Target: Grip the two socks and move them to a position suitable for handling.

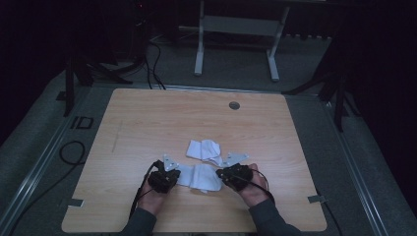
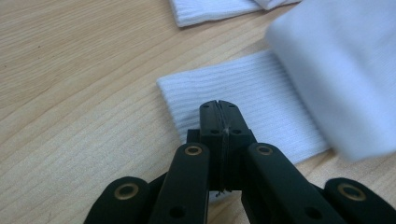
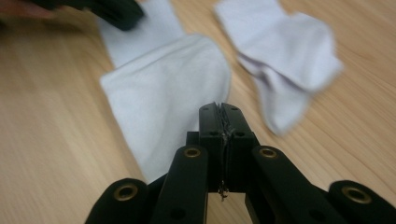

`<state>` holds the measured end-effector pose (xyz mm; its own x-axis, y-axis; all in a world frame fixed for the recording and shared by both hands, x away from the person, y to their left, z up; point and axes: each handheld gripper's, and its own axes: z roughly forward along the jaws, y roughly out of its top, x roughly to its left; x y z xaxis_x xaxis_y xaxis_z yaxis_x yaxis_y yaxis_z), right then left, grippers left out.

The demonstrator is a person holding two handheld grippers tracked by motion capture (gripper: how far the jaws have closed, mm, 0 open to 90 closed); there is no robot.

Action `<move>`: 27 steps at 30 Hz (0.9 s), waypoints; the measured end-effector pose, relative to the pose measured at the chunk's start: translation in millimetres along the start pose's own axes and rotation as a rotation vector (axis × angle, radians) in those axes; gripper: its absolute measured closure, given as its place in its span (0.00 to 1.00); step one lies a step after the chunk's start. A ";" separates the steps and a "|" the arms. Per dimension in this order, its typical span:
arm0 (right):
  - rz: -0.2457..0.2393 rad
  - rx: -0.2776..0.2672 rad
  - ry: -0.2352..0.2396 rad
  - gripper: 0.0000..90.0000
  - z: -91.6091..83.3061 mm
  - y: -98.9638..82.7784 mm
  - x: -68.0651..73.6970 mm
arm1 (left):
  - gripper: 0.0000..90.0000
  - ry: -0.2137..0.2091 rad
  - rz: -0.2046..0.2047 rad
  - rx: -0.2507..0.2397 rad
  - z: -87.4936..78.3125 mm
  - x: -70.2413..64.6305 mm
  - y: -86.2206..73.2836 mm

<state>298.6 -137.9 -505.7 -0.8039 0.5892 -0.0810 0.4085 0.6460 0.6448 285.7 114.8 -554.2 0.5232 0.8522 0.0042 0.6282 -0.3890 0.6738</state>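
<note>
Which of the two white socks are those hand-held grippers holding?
The near sock, stretched between the left hand-held gripper and right hand-held gripper. The far sock lies crumpled and untouched behind it.

A table [image 1: 147, 123] of pale wood-look laminate, smooth and faintly satin with fine straight grain, holds two white cloth socks. The near sock [image 2: 252, 93] is soft matt knit, ribbed in fine lines at the cuff and smoother on the foot; the far sock [image 3: 285, 51] is the same matt white knit. Both grippers, left [image 2: 219, 109] and right [image 3: 220, 112], are matt black plastic with small brass-coloured metal rivets.
</note>
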 end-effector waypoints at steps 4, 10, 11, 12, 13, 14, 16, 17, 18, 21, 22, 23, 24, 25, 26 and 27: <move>0.034 0.000 -0.041 0.98 -14.2 -12.0 -17.3 | 1.00 -0.001 0.001 0.001 -0.1 0.2 0.0; 0.095 0.008 -0.090 0.98 -29.5 -29.3 -40.3 | 1.00 -0.001 0.001 0.002 -0.1 0.3 0.0; 0.104 0.011 -0.097 0.98 -31.0 -31.9 -43.5 | 1.00 -0.001 0.002 0.001 -0.1 0.3 0.0; 0.109 0.014 -0.103 0.98 -31.8 -34.5 -46.8 | 1.00 -0.002 0.002 0.001 -0.1 0.4 0.0; 0.118 0.020 -0.112 0.98 -32.2 -36.8 -49.4 | 1.00 -0.001 0.001 0.001 -0.1 0.3 0.0; 0.123 0.027 -0.118 0.98 -32.0 -39.1 -51.9 | 1.00 -0.001 0.003 0.002 -0.1 0.3 0.0; 0.134 0.037 -0.128 0.98 -30.7 -42.8 -55.6 | 1.00 0.000 0.001 0.001 -0.1 0.2 -0.1; 0.138 0.043 -0.131 0.97 -29.8 -44.2 -56.9 | 1.00 0.000 0.001 0.001 -0.1 0.1 -0.1; 0.142 0.045 -0.133 0.95 -29.1 -45.0 -57.3 | 1.00 -0.001 0.001 0.000 -0.1 0.2 -0.2; 0.145 0.025 -0.152 0.86 -30.9 -44.4 -55.9 | 1.00 -0.003 -0.003 -0.002 -0.2 0.4 -0.5; 0.146 0.016 -0.155 0.86 -32.3 -43.6 -55.5 | 1.00 -0.003 -0.005 -0.003 -0.1 0.4 -0.6; 0.144 0.007 -0.157 0.86 -33.8 -42.7 -54.7 | 1.00 -0.003 -0.006 -0.003 -0.2 0.4 -0.6; 0.140 0.003 -0.156 0.87 -34.8 -41.8 -53.5 | 1.00 -0.004 -0.009 -0.004 -0.2 0.5 -0.7; 0.133 0.003 -0.152 0.88 -35.0 -41.2 -52.0 | 0.99 -0.007 -0.013 -0.003 -0.4 0.7 -0.8; 0.133 0.003 -0.152 0.88 -35.0 -41.2 -52.0 | 0.99 -0.007 -0.013 -0.003 -0.4 0.7 -0.8; 0.122 0.010 -0.150 0.89 -34.1 -41.1 -50.3 | 0.99 -0.015 -0.017 -0.005 -0.8 1.4 -0.9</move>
<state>307.5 -210.7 -502.2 -0.6751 0.7287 -0.1152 0.5040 0.5695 0.6494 285.4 116.7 -554.1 0.5209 0.8534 -0.0184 0.6346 -0.3727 0.6770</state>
